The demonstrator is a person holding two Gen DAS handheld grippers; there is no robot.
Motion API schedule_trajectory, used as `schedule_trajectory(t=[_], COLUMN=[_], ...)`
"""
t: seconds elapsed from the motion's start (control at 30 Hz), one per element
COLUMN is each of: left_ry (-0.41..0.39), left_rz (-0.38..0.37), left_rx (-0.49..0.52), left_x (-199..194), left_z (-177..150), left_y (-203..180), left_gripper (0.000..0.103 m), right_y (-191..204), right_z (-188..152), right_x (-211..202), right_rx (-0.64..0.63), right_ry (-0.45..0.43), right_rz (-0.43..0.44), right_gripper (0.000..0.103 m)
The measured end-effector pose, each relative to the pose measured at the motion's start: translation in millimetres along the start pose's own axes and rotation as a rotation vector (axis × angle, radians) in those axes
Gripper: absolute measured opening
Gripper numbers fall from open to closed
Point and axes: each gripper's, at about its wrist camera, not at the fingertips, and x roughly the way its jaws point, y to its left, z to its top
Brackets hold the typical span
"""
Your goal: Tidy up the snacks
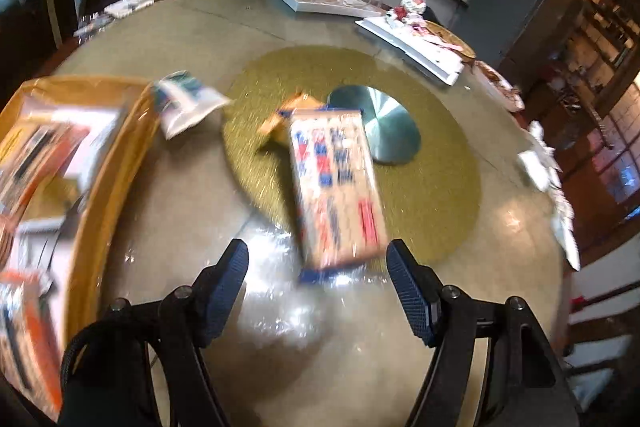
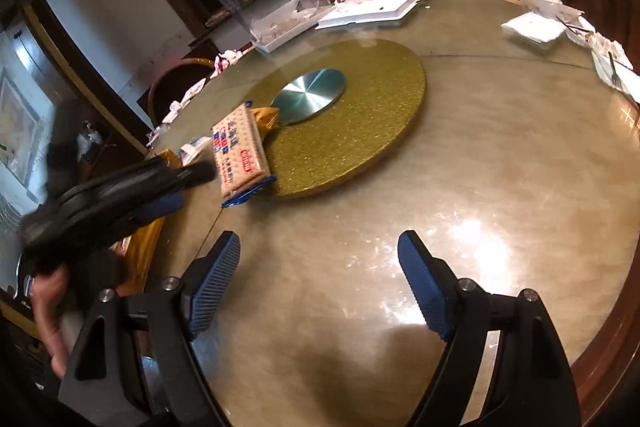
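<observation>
— Left camera: what's in the tray [image 1: 116,163]?
— Blurred packets. Left gripper [image 1: 318,277] gapes, empty, before the crackers [image 1: 336,187].
— Right camera?
— Right gripper [image 2: 320,271] spread, empty; crackers [image 2: 240,151] straddle the gold disc's [image 2: 360,115] edge on the table [image 2: 480,207].

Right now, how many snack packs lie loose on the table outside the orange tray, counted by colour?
Beige cracker pack: 1
Orange pack, partly under the cracker pack: 1
White and green pack, beside the tray: 1
Total: 3
</observation>
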Motion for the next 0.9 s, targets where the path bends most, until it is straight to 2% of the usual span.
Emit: schedule_trajectory(t=[0.1, 0.13, 0.23, 0.3, 0.43, 0.57, 0.73, 0.83, 0.87, 0.9], left_ry=[-0.042, -0.056, -0.02, -0.023, -0.038, -0.072, -0.018, 0.023, 0.03, 0.009], left_rz=[0.037, 0.062, 0.138, 0.136, 0.183, 0.192, 0.186, 0.167, 0.162, 0.171], left_rx=[-0.026, -0.028, -0.014, -0.045, -0.023, -0.039, -0.035, -0.031, -0.028, -0.02], left_x=[11, 14, 31, 34, 32, 18, 33, 43, 46, 43], left_z=[11, 14, 21, 21, 20, 20, 30, 28, 25, 23], left_y=[-6, -10, -15, -10, -7, -1, 4, 7, 8, 8], left_gripper=[0.072, 0.076, 0.08, 0.082, 0.078, 0.078, 0.081, 0.078, 0.073, 0.059], right_y=[-7, -9, -9, -8, -7, -2, 5, 6, 6, 7], right_z=[-1, -1, -2, -2, -3, -1, 2, 4, 5, 6], right_x=[0, 1, 1, 0, 3, 5, 3, 5, 5, 6], right_rx=[0.017, 0.019, 0.012, 0.008, 0.004, -0.025, -0.044, -0.045, -0.047, -0.051], right_ry=[0.001, 0.004, 0.008, 0.005, 0.014, 0.016, 0.012, 0.017, 0.019, 0.021], right_rz=[0.011, 0.014, 0.024, 0.033, 0.045, 0.051, 0.055, 0.051, 0.052, 0.051], right_gripper=[0.081, 0.081, 0.081, 0.081, 0.081, 0.081, 0.081, 0.081, 0.081, 0.081])
